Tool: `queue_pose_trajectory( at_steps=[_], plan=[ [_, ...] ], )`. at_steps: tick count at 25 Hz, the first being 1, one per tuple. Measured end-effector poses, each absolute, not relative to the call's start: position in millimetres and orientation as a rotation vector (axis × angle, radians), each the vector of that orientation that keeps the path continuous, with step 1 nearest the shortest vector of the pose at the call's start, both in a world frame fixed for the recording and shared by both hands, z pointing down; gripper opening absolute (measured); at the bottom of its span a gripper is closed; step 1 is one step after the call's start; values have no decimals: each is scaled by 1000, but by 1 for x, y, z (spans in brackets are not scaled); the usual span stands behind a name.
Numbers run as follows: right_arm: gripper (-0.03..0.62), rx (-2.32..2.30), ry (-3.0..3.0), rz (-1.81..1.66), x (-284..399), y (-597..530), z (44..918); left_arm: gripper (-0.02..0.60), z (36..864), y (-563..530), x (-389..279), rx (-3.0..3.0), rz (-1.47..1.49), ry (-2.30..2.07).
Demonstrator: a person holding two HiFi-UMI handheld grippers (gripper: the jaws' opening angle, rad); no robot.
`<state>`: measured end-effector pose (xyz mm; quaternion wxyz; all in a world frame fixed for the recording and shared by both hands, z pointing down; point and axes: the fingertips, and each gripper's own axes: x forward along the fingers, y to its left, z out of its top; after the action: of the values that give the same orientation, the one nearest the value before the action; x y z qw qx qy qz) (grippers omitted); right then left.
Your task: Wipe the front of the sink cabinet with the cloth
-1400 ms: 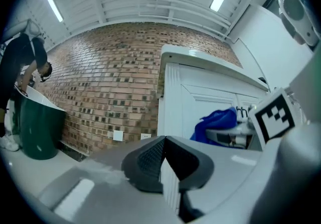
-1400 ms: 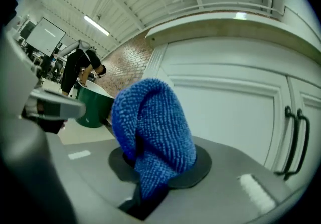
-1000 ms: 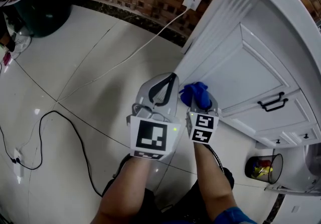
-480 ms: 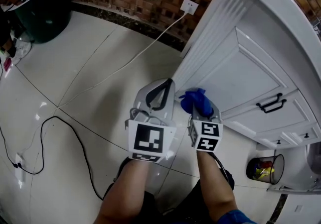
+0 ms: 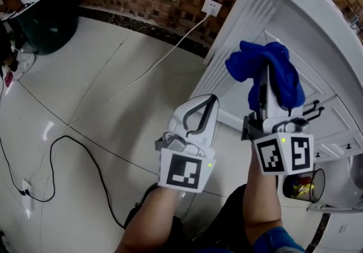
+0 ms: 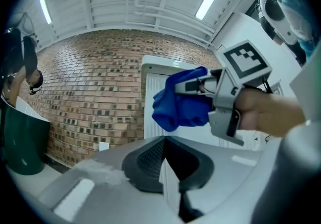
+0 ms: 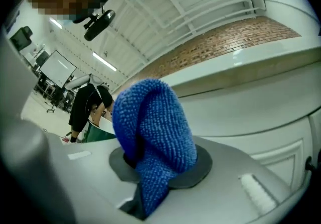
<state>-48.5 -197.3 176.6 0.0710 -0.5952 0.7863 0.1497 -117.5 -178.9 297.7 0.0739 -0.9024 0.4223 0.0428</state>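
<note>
Fluffy blue cloth (image 5: 271,70) is being squeezed between fingers of right gripper (image 5: 262,90), bunched over tips, near white panelled sink cabinet front (image 5: 249,25). Left gripper (image 5: 199,111) fingers are being pressed together, empty. Risk: cloth being snagged and pulled out by black door handle (image 5: 316,111) beside right fingers.

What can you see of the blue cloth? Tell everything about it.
The blue cloth is a nubby, microfibre-looking rag, bunched and folded over itself. The right claw is shut on it, with the bulk bulging past the tips. It is held up in front of the white cabinet door; contact with the door cannot be told.
</note>
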Motion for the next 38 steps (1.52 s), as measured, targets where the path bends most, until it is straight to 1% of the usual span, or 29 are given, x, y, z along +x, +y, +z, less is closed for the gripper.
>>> queue_pose_trajectory(
  at_steps=[5, 11, 17, 25, 31, 34, 38],
  plan=[
    [63, -1737, 2368, 526, -58, -210, 142, 2, 291, -182, -134, -2700, 191, 1314],
    [63, -1796, 2391, 481, -51, -236, 155, 2, 288, -189, -160, -2678, 212, 1381],
    [63, -1908, 2482, 325, -61, -248, 235, 2, 296, -194, -165, -2700, 204, 1398],
    [74, -2098, 2674, -78, -59, -253, 416, 2, 303, -190, -156, -2713, 130, 1380],
    [74, -2158, 2821, -285, -57, -253, 519, 3, 305, -184, -159, -2715, 80, 1404],
    [74, -2152, 2842, -376, -50, -244, 535, 3, 311, -180, -155, -2750, 51, 1423],
    [74, -2004, 2848, -361, -39, -219, 490, 2, 319, -183, -135, -2779, 2, 1399]
  ],
)
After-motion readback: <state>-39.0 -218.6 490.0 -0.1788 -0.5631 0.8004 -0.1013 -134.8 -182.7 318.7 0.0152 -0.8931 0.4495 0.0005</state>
